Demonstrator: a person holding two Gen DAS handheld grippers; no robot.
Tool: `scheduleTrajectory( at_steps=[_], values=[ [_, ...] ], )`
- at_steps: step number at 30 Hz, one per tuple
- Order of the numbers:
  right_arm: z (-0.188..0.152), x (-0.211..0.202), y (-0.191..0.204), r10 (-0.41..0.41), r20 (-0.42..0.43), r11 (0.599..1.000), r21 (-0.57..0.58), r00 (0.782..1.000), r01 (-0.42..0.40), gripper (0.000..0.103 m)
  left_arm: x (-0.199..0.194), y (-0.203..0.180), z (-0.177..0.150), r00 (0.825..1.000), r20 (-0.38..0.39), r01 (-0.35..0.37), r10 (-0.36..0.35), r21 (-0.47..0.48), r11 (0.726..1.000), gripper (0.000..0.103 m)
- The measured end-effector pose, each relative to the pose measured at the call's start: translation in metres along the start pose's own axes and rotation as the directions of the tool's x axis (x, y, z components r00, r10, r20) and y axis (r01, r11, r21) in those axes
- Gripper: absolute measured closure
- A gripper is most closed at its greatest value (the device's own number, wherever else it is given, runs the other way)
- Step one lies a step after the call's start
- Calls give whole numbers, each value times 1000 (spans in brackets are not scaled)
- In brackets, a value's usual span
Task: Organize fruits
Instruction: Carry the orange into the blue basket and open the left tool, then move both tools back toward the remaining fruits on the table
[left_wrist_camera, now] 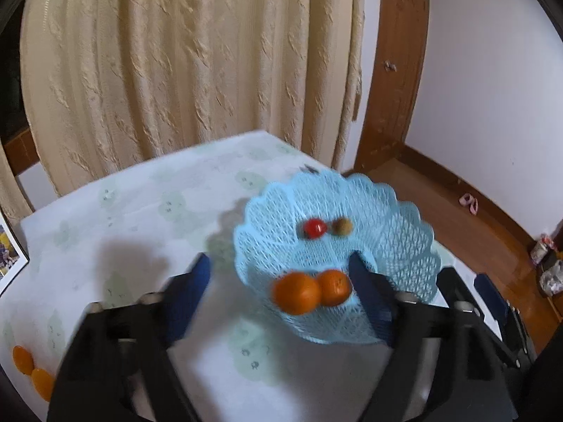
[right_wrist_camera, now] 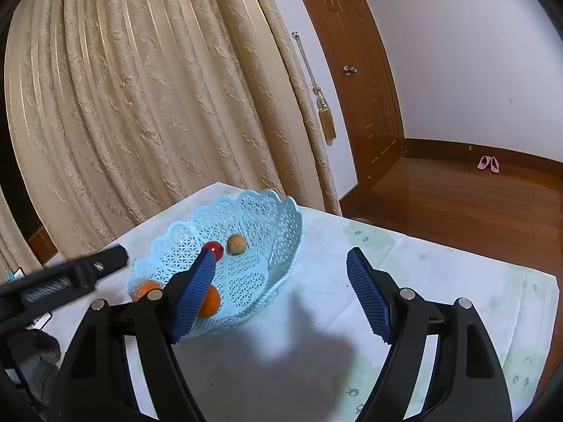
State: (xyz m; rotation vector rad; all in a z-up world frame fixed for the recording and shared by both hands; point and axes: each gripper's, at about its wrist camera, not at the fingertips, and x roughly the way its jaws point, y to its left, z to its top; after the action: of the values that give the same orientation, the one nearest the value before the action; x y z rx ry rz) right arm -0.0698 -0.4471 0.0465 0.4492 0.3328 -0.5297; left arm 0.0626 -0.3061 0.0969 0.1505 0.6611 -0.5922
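Note:
A light blue lattice basket (left_wrist_camera: 387, 211) (right_wrist_camera: 267, 218) stands on the white patterned tablecloth. It holds two oranges (left_wrist_camera: 299, 292) (right_wrist_camera: 210, 302), a small red fruit (left_wrist_camera: 314, 228) (right_wrist_camera: 215, 248) and a small tan fruit (left_wrist_camera: 341, 227) (right_wrist_camera: 235, 244). My left gripper (left_wrist_camera: 278, 267) is open and empty, hovering over the basket's near rim above the oranges. My right gripper (right_wrist_camera: 281, 263) is open and empty, just right of the basket. Two more oranges (left_wrist_camera: 23, 358) lie on the table at the far left of the left wrist view.
Cream curtains (right_wrist_camera: 140, 105) hang behind the table. A wooden door (right_wrist_camera: 355, 70) and wooden floor lie to the right, with pink slippers (right_wrist_camera: 488, 163). A framed picture (left_wrist_camera: 7, 256) sits at the table's left edge. The table's far edge runs just behind the basket.

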Motion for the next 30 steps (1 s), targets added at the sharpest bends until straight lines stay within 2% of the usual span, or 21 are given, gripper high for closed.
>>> scheduleTrajectory(
  at_steps=[5,8,12,16,24,30],
  values=[
    [0,-1,-2,0,6,1000,7,1000,0,23,-9,21,4,999,7,-37,37,-39,999,19],
    [0,-1,-2,1,11,1000,13,1000,-1,15,-15,34,5,998,7,-58,58,-72,996,18],
    [0,-2,-2,1,17,1000,16,1000,-1,14,-24,49,4,996,6,-93,94,-86,992,13],
    [0,-1,-2,0,12,1000,17,1000,0,14,-39,69,1,988,10,-154,156,-88,984,13],
    [0,-1,-1,-6,5,1000,16,1000,6,14,-75,127,-15,969,1,-246,249,-152,957,12],
    [0,0,-2,-16,2,1000,20,1000,16,14,-101,174,-46,947,-25,-319,320,-194,928,12]
  ],
)
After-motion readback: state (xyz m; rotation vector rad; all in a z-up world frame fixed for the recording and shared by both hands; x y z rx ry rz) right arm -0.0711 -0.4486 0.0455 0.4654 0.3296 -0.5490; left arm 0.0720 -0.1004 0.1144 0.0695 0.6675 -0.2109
